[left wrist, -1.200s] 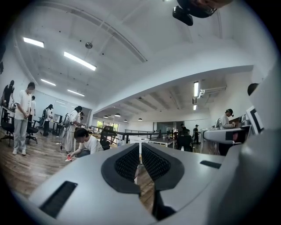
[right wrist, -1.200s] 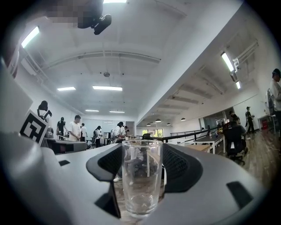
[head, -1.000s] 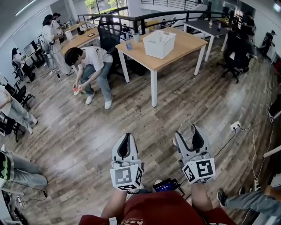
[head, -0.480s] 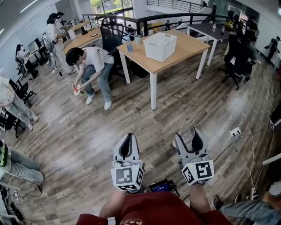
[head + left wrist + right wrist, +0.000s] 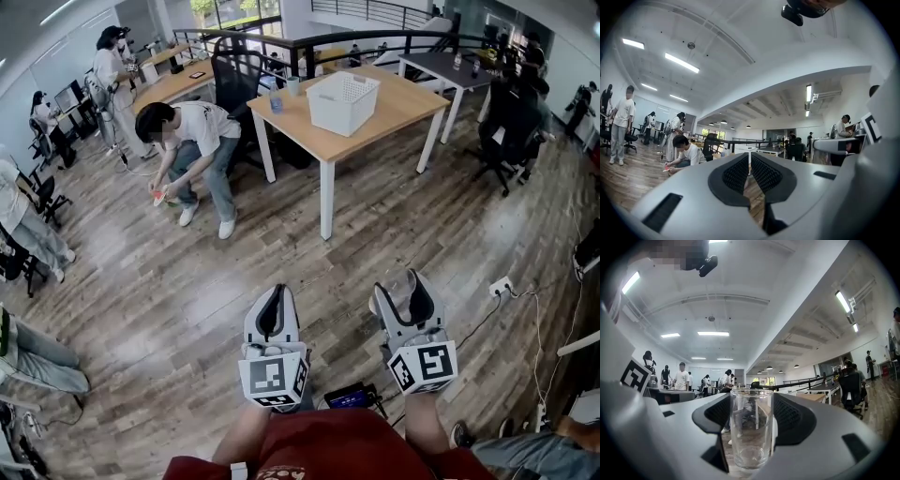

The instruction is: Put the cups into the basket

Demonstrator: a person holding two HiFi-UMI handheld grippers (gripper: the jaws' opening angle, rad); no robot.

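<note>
1. You stand on a wooden plank floor [image 5: 169,281] in a large open office with long ceiling lamps.
2. Across the floor is one light wooden table [image 5: 398,103] with white legs. Behind it is one dark table [image 5: 441,61] and a black railing.
3. One white basket [image 5: 343,98] stands on the wooden table, towards its far side.
4. I count three cups. Two are on the table's left corner, just beside the basket: a blue cup [image 5: 276,97] and a paler cup [image 5: 293,84]. The third is the glass cup [image 5: 751,427].
5. Your right gripper [image 5: 398,286] is closed on the glass cup. Its two pads press on the sides, and the glass is upright and has nothing in it. It is well apart from the basket.
6. Your left gripper [image 5: 272,292] is almost fully closed, with only a thin slit between the pads, and holds nothing.
7. One person crouches [image 5: 192,141] on the floor left of the table. Several more people stand or sit along the room's left edge.
</note>
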